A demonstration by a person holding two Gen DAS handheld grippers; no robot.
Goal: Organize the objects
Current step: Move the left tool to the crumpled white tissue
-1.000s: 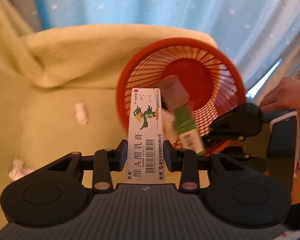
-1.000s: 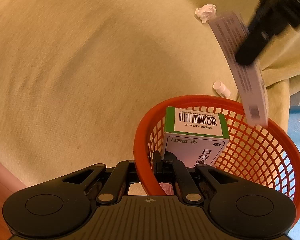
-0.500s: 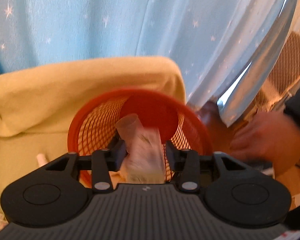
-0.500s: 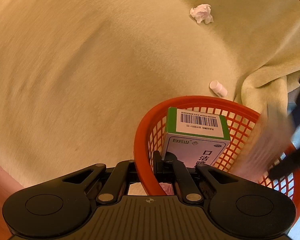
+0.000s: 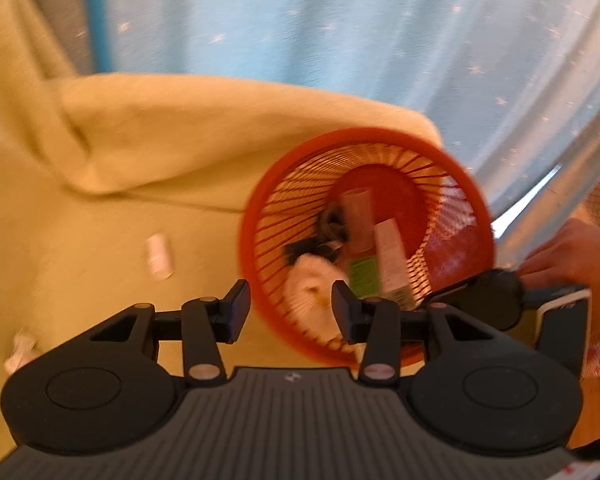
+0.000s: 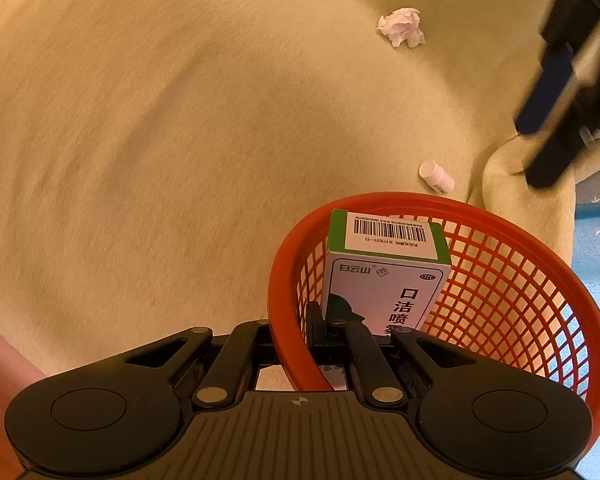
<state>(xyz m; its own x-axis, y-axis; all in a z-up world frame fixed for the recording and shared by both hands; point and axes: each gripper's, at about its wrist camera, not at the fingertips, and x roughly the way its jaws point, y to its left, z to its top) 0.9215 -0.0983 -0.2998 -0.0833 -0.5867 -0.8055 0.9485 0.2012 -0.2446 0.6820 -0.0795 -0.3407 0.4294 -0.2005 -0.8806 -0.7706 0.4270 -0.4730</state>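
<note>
R gripper (image 6: 294, 344): jaws clamped on rim of orange basket (image 6: 500, 216), holding it tilted. L gripper (image 5: 291, 306): jaws open, empty; 1 s ago they held a white box, now inside w/ green-white box (image 6: 384, 276). Left on yellow blanket (image 6: 180, 140): small white bottle (image 6: 436, 176), further off crumpled tissue (image 6: 402, 26).

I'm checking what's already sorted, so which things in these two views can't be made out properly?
- Left wrist view: the items inside the orange basket are smeared by motion blur; their labels are unreadable.
- Left wrist view: the dark object at the basket's bottom is blurred and partly covered.
- Right wrist view: the lower part of the green and white box is hidden behind the right gripper.
- Right wrist view: the small white bottle has print too small to read.
</note>
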